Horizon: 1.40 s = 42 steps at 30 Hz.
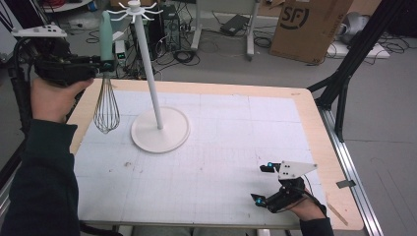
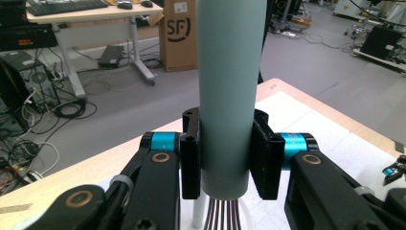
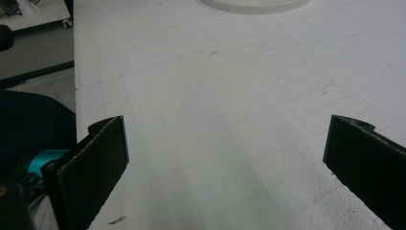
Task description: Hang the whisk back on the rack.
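Observation:
A whisk with a pale green handle (image 1: 106, 34) and a wire head (image 1: 106, 109) hangs upright above the table's left edge. My left gripper (image 1: 101, 65) is shut on the handle just above the wires. In the left gripper view both black pads (image 2: 190, 158) press the handle (image 2: 230, 96) from either side. A white stand (image 1: 160, 129) with a tall pole (image 1: 147, 69) and hooks on top (image 1: 134, 10) rises just right of the whisk. My right gripper (image 1: 263, 184) rests open near the front right of the table; nothing lies between its fingers (image 3: 98, 163).
A white gridded mat (image 1: 221, 142) covers the wooden table (image 1: 314, 128). The stand's round base (image 3: 253, 5) lies ahead of the right gripper. Beyond the table stand a cardboard box (image 1: 307, 24), desk legs and floor cables. A black frame leg (image 1: 344, 73) rises at the right.

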{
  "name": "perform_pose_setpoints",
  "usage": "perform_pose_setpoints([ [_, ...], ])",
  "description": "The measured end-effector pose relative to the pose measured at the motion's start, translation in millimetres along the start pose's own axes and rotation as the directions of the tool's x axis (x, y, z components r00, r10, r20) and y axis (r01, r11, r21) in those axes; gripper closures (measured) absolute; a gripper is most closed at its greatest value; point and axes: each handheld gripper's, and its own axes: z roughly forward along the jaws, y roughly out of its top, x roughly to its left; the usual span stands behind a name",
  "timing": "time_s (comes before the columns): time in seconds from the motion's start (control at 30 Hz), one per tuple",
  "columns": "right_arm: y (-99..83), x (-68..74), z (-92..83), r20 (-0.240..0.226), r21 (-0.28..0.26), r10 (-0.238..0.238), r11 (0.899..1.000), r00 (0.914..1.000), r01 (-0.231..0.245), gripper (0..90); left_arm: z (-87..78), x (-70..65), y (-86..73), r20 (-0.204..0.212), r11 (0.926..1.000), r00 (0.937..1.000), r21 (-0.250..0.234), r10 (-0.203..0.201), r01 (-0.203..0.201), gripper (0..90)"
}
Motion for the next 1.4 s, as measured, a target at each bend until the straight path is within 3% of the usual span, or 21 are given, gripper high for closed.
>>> perform_pose_setpoints([
  [0.27,-0.3,-0.3,0.2,0.002,-0.003,0.001,1.0,1.0,-0.001,0.5,10.3,-3.3,-0.1,0.024,0.9996,0.9995,0.021,0.019,-0.02,69.3],
  [0.5,-0.4,-0.5,-0.7,0.002,-0.007,-0.001,1.0,1.0,0.001,0.5,17.6,-4.6,0.4,0.044,0.9997,0.9988,0.011,0.022,-0.022,69.3],
  [1.4,-1.4,-1.2,-1.3,0.005,-0.001,0.001,1.0,1.0,-0.001,0.5,33.4,-1.5,-6.1,0.053,0.9993,0.9985,-0.035,0.014,-0.012,68.7],
])
